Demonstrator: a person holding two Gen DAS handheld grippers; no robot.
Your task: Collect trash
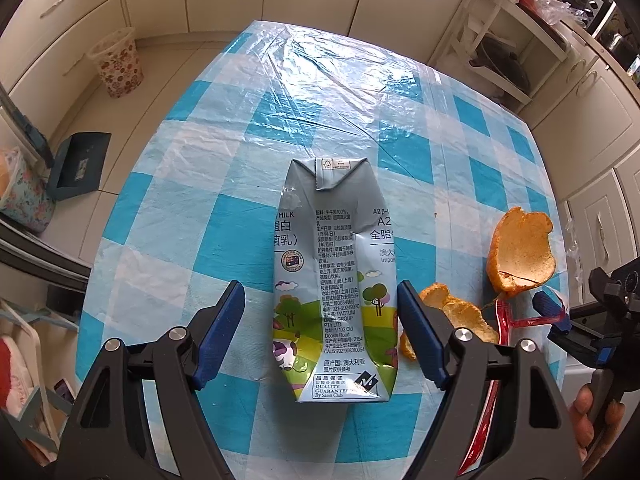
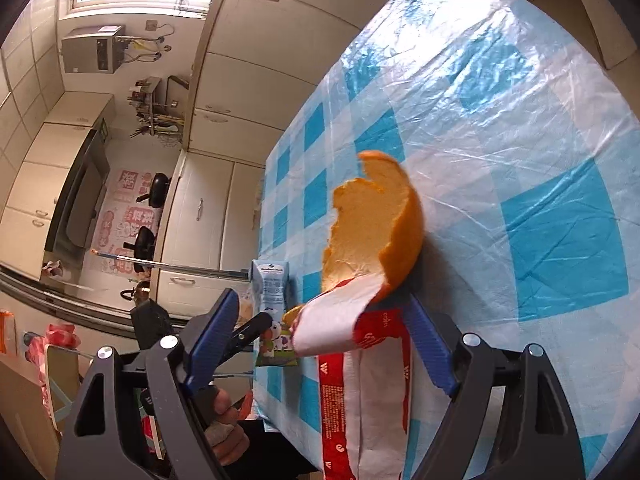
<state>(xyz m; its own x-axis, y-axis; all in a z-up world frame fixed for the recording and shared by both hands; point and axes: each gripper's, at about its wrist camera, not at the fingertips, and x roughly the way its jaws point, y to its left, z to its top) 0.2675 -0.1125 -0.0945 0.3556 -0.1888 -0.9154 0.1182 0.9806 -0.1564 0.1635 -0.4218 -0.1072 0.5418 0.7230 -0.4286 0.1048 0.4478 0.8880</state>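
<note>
The milk carton [image 1: 334, 280] is lying flat between the left gripper [image 1: 320, 336]'s wide jaws, unpinched. The right gripper [image 2: 320, 344], beside the carton, is gaping around a red-and-white wrapper [image 2: 360, 368]; the wrapper may be slipping free.

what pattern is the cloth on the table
Blue and white checks on the tablecloth, under a clear plastic sheet; the left wrist view shows it best.

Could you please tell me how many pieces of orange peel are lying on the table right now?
2. A large cupped peel sits near the table's right edge, and a smaller flatter piece lies between it and the milk carton. More could be hidden behind the tools.
</note>
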